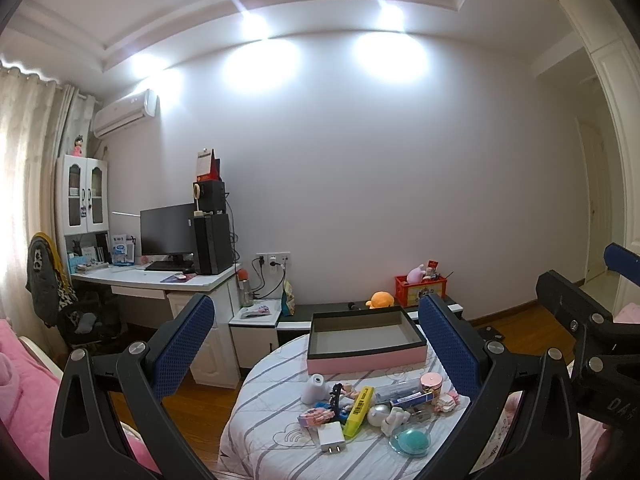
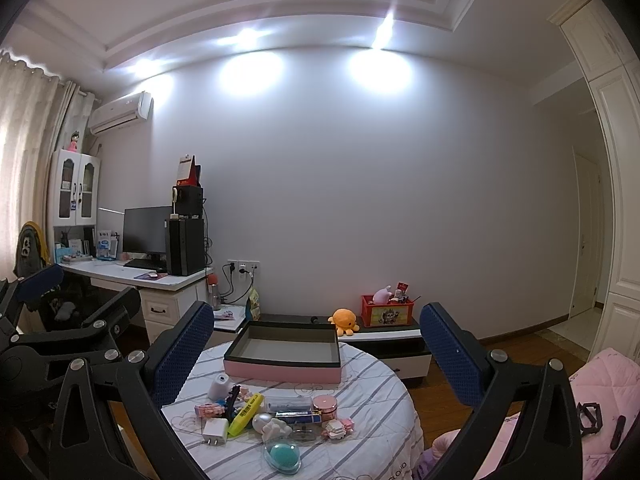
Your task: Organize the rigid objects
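1. My left gripper [image 1: 316, 344] is spread wide, nothing between the fingers, held above the round table [image 1: 272, 436].
2. My right gripper [image 2: 316, 348] is also spread wide and empty, just beside the left one.
3. Pink box [image 1: 366, 338] sits open at the table's far side, framed between my left fingers.
4. Clutter pile lies nearer me than the box: yellow highlighter [image 1: 359, 411], white charger [image 1: 332, 437], teal sponge case [image 1: 412, 441], pink jar [image 1: 431, 383].
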A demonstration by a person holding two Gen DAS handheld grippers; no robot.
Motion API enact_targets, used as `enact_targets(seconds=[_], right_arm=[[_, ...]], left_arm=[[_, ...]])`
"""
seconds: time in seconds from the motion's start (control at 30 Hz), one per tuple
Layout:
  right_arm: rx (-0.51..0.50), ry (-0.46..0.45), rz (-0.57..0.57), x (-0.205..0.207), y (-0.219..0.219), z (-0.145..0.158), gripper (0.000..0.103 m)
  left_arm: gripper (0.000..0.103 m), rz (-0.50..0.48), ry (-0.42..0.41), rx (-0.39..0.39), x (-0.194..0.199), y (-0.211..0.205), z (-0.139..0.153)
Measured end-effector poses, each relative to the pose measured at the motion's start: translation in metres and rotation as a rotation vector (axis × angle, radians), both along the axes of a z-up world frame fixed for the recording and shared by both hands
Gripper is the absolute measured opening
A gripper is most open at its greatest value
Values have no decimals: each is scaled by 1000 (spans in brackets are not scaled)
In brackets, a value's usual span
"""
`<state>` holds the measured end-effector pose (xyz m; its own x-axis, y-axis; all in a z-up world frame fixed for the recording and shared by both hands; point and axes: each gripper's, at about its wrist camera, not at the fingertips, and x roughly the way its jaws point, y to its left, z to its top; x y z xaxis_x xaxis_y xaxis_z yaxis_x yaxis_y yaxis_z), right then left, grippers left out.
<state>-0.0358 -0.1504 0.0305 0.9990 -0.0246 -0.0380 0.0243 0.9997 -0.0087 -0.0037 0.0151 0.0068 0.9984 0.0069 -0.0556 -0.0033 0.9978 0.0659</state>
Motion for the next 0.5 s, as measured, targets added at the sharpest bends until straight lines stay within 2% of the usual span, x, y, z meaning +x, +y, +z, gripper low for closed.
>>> enact_targets(seconds=[0.5], right_arm=[[-2, 4, 1, -1, 2, 0, 103]], left_arm=[[103, 4, 2, 5, 1, -1, -1]])
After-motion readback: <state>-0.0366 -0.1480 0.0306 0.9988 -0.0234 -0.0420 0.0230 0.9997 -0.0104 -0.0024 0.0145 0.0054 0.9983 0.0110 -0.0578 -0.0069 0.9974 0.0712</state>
